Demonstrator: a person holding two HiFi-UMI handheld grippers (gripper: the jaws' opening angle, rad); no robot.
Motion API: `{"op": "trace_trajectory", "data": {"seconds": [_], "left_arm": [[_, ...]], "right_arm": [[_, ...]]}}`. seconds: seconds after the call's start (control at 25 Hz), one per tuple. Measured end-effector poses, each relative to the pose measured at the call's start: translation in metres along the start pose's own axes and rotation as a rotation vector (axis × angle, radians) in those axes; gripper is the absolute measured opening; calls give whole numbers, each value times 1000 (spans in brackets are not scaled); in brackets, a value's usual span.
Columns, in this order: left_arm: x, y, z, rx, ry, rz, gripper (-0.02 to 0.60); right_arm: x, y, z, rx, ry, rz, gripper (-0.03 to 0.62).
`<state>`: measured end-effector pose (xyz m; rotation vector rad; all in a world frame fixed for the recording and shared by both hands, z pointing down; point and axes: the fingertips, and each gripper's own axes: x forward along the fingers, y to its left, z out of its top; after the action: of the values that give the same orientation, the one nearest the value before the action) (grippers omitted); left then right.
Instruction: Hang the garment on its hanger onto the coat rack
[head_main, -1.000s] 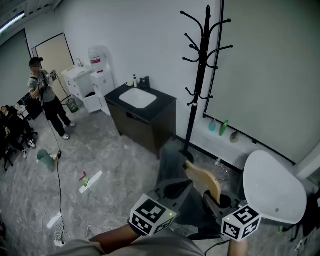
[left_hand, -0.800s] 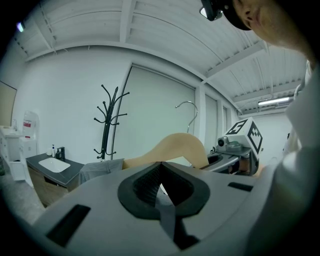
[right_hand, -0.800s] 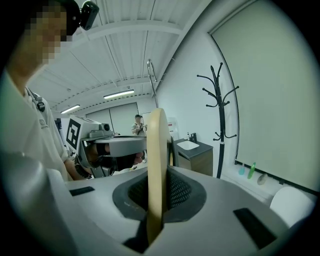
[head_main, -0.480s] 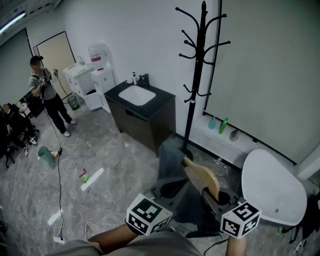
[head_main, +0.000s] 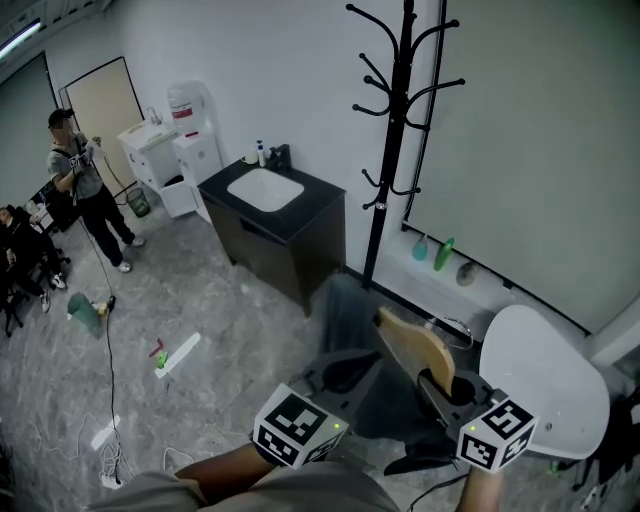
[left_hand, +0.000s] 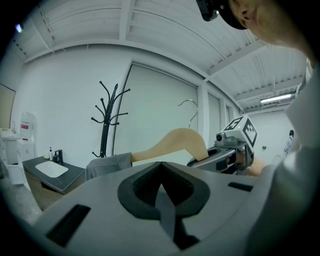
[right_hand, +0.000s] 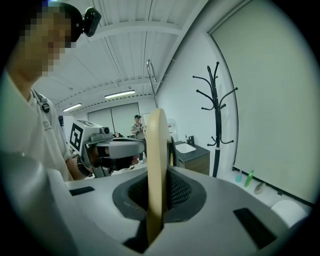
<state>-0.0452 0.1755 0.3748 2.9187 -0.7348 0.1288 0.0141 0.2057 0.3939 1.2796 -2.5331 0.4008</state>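
Note:
A tall black coat rack (head_main: 403, 120) stands by the wall past the sink cabinet. My right gripper (head_main: 443, 388) is shut on the lower end of a wooden hanger (head_main: 413, 342), which runs edge-on between its jaws (right_hand: 156, 165), with the wire hook (right_hand: 150, 75) above. A grey garment (head_main: 346, 320) hangs off the hanger's far arm. My left gripper (head_main: 338, 374) is beside it on the left, shut on a strip of the grey cloth (left_hand: 165, 212). In the left gripper view the hanger (left_hand: 175, 142), garment (left_hand: 107, 164) and rack (left_hand: 106, 125) lie ahead.
A black sink cabinet (head_main: 275, 215) stands left of the rack. A white round seat (head_main: 540, 380) is close on my right. Bottles (head_main: 440, 255) line the wall base. A person (head_main: 85, 190) stands far left by a water dispenser (head_main: 190, 140); cables (head_main: 110, 440) lie on the floor.
The rack has come nearer and higher in the head view. The hanger with the garment has lifted slightly and the right gripper has shifted a little right. Both grips are unchanged.

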Motion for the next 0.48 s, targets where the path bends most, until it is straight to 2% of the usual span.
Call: {"op": "trace_trajectory", "data": {"seconds": [0.48], "left_arm": [[101,125,36,29,-20,-72,6]], "right_arm": [[86,-105,51,-14,7,47,29]]}}
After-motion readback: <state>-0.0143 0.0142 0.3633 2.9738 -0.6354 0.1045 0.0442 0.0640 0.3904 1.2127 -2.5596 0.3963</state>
